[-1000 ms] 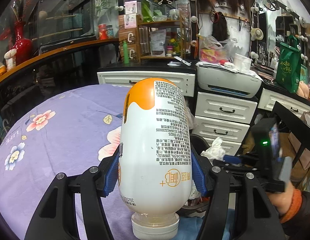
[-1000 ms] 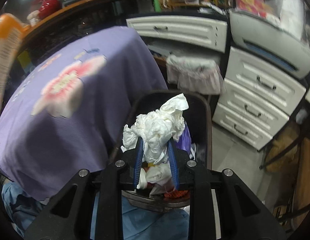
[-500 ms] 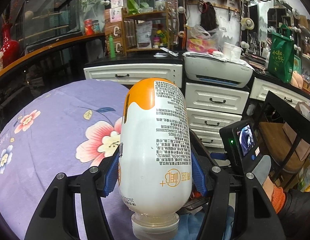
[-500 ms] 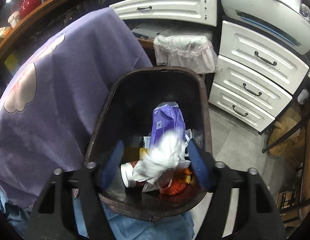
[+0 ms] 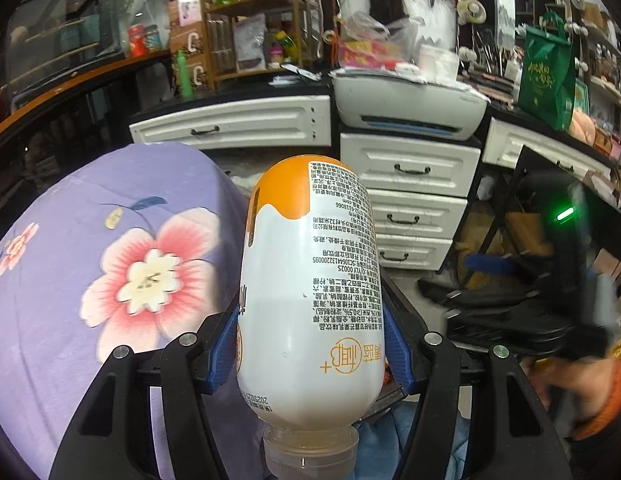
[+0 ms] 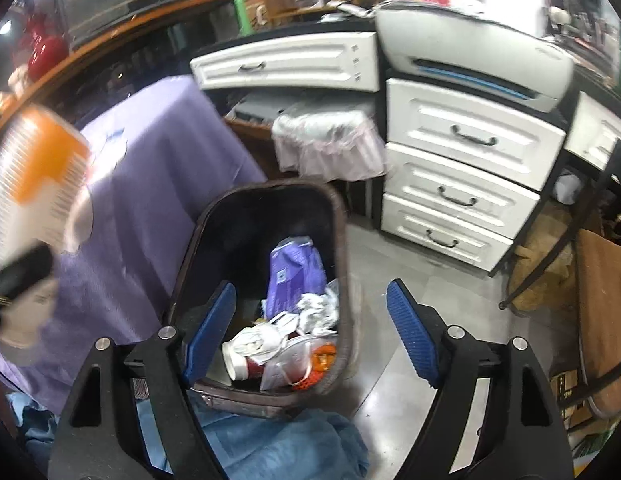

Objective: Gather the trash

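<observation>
Right now my left hand-held gripper (image 5: 310, 344) is clamped on the orange-and-white bottle (image 5: 310, 280), held cap-down (neck towards me) above the edge of the purple-clothed table (image 5: 70, 280), while my right hand-held gripper (image 6: 310, 336) hangs spread wide and empty over the trash bin (image 6: 338, 216) on the floor. The bin already holds crumpled tissue (image 6: 318, 308), a purple packet and a cup, so I judge the bottle is the piece in hand — next I must carry it across over the bin's mouth, clear of the rim, and let go.
</observation>
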The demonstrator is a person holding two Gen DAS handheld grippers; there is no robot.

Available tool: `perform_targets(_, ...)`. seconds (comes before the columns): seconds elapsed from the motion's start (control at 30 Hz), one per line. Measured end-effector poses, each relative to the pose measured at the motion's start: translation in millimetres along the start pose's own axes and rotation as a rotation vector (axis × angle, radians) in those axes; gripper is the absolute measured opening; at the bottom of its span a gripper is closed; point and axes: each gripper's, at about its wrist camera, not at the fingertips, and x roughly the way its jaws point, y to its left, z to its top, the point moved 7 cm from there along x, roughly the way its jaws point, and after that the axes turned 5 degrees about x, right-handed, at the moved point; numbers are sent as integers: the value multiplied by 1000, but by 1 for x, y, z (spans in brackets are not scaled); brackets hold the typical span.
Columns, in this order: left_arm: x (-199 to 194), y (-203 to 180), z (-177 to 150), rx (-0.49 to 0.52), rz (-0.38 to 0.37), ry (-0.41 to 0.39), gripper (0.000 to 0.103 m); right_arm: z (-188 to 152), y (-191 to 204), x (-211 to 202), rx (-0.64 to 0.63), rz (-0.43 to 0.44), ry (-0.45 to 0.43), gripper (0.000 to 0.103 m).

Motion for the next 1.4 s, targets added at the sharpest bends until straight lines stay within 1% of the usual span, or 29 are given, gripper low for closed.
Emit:
perform_targets(0.13,25,-13,-2,18,-16,34,61,2,-20,-17,36,-26,-19,78)
perform_targets(0.3,60,-24,-10,34,-28,102,61,-2,-40,-32,74,-40,-29,78)
perform_targets(0.5,95,-27,-22,54,-9,176,61,-10,-49,-36,87,-43,-25,78)
perform_targets(0.63,111,-25,-26,40,-8,211,61,-14,-51,-37,93,-40,-19,78)
perform_targets(0.7,118,-27,-30,46,-9,236,61,-14,-51,-38,96,-37,-19,78)
perform_targets(0.77,121,-29,-32,56,-1,244,62,-15,-51,-40,97,-36,-22,78)
perform_targets(0.8,121,-30,-31,60,-2,244,69,-15,-51,-41,97,-38,-24,78)
perform_targets(0.83,120,-30,-30,62,-1,240,78,-14,-51,-41,96,-40,-26,78)
perform_targets(0.9,116,-30,-27,60,5,223,84,-14,-51,-43,97,-41,-30,78)
perform_targets(1.03,101,-32,-20,58,-5,194,86,-11,-50,-50,96,-44,-44,78)
perform_targets(1.13,79,-35,-12,62,-15,144,88,-8,-48,-60,83,-62,-69,79)
perform_targets(1.17,69,-36,-10,64,-16,121,89,-7,-47,-64,79,-67,-80,81)
perform_targets(1.2,59,-36,-7,66,-15,99,90,-6,-47,-68,78,-69,-88,86)
perform_targets(1.23,52,-37,-5,67,-15,82,92,-4,-46,-73,77,-70,-100,87)
perform_targets(1.4,-6,-37,6,67,-13,-35,97,-1,-36,-94,54,-75,-138,89)
